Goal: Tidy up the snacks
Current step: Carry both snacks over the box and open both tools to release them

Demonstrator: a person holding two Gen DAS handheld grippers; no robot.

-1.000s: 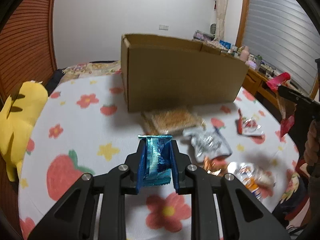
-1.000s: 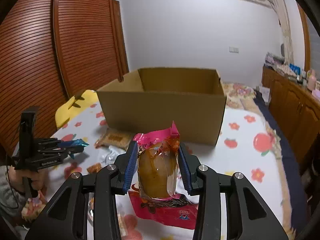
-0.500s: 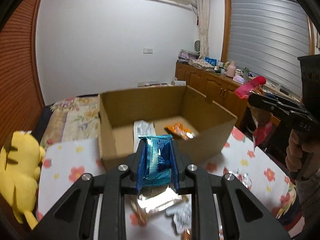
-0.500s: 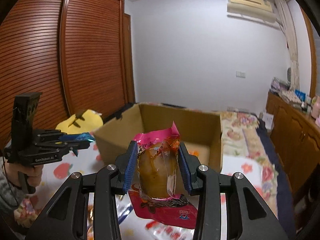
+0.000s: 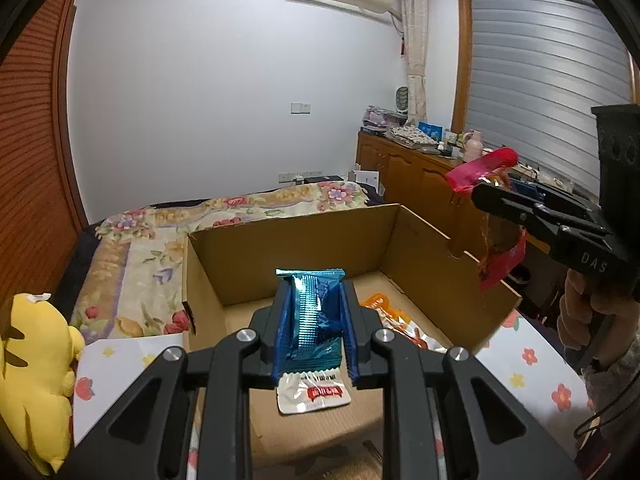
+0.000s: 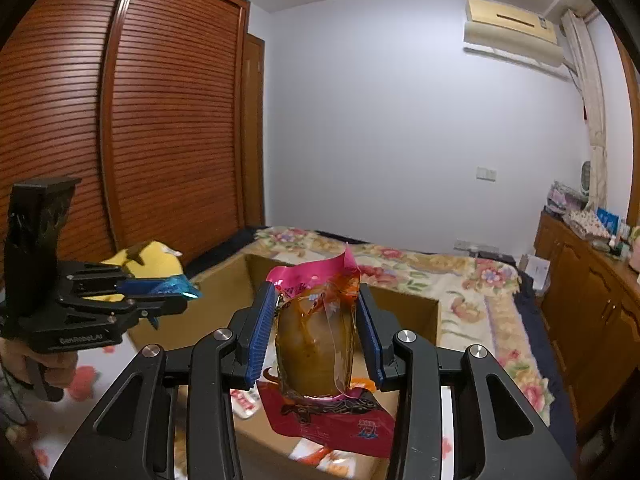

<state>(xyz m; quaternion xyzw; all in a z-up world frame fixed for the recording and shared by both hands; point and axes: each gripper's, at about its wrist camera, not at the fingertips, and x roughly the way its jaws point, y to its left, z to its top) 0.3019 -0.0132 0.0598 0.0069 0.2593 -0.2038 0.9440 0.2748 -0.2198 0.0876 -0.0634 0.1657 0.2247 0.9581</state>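
My left gripper (image 5: 314, 312) is shut on a shiny blue snack packet (image 5: 314, 314), held over the open cardboard box (image 5: 288, 248). In the right wrist view that gripper (image 6: 180, 294) shows at the left with the blue packet (image 6: 172, 285) in it. My right gripper (image 6: 316, 328) is shut on a pink-and-clear pouch (image 6: 316, 344) with a brown snack inside, above the box (image 6: 400, 300). In the left wrist view it (image 5: 486, 196) hangs over the box's right wall with the pink pouch (image 5: 480, 168). Inside the box lie a white packet (image 5: 314, 394) and an orange packet (image 5: 394, 316).
A yellow plush toy (image 5: 32, 368) sits left of the box on the flower-print tablecloth (image 5: 536, 368). Behind the box is a bed with a floral cover (image 5: 240, 208). A wooden cabinet (image 5: 412, 172) with clutter runs along the right wall; a slatted wardrobe (image 6: 120, 140) stands left.
Both grippers have risen from table height and moved forward over the box, each still holding its packet. The loose snacks on the table have dropped out of view; the box's inside now shows.
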